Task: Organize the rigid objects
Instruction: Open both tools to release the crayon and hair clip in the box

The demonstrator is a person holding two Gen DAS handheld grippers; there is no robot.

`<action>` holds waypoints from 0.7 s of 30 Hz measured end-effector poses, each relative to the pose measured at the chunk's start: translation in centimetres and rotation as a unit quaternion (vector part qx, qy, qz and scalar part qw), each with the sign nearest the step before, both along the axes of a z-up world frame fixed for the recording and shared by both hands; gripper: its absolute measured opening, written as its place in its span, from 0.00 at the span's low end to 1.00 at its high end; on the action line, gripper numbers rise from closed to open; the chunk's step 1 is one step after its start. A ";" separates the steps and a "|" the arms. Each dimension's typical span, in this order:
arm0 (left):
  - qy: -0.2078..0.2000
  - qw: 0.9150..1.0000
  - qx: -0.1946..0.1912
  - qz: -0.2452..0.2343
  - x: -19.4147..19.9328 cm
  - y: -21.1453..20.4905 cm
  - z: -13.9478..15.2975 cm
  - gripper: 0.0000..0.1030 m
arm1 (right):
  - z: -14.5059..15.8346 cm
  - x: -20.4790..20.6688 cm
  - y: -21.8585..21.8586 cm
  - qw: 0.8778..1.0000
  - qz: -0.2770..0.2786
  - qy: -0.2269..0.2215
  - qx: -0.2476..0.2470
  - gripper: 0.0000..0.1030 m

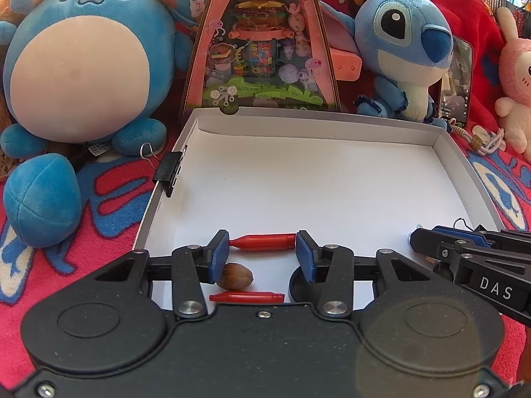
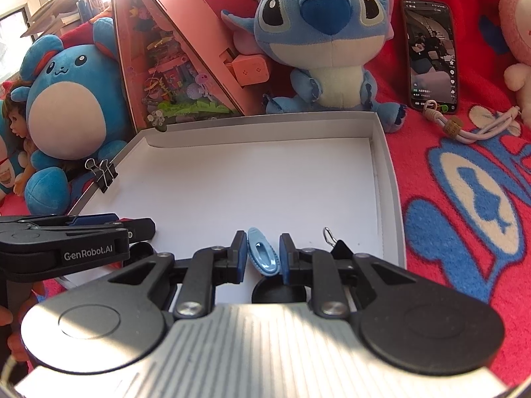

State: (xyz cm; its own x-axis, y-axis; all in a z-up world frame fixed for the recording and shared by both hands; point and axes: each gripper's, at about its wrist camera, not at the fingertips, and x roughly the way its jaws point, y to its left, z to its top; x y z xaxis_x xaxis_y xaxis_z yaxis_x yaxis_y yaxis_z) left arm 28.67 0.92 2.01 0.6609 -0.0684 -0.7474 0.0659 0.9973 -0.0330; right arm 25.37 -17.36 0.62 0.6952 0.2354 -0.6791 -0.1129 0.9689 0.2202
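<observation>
Inside the white box, the left gripper clamps a red tube above a nut; the right gripper half-open around a blue clip, contact unclear.

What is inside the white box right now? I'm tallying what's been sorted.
Inside the white box: two red pen-like pieces, a nut, a light blue clip, and a black round item partly covered. Anything beneath the gripper bodies is hidden.
</observation>
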 end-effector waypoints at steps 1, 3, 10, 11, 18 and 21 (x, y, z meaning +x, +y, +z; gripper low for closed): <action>-0.001 1.000 -0.001 -0.001 -0.1 0.0 0.1 0.43 | 0.1 -0.1 0.0 1.000 0.001 -0.001 0.000 0.28; -0.005 1.000 0.000 -0.005 -0.4 -0.1 0.4 0.54 | 0.3 -0.3 0.0 1.000 0.001 -0.007 -0.001 0.29; -0.047 0.998 0.016 -0.036 -3.0 -0.7 2.2 0.72 | 1.4 -2.4 0.1 0.999 0.025 -0.046 -0.014 0.52; -0.051 0.998 0.016 -0.039 -3.3 -0.8 2.4 0.73 | 1.6 -2.7 0.2 0.998 0.028 -0.052 -0.017 0.54; -0.089 0.994 0.011 -0.054 -6.5 -1.0 4.3 0.78 | 3.2 -5.2 -0.2 0.995 0.038 -0.090 -0.021 0.71; -0.098 0.993 0.000 -0.059 -7.9 -0.9 4.8 0.79 | 3.7 -6.2 -0.6 0.994 0.038 -0.104 -0.023 0.78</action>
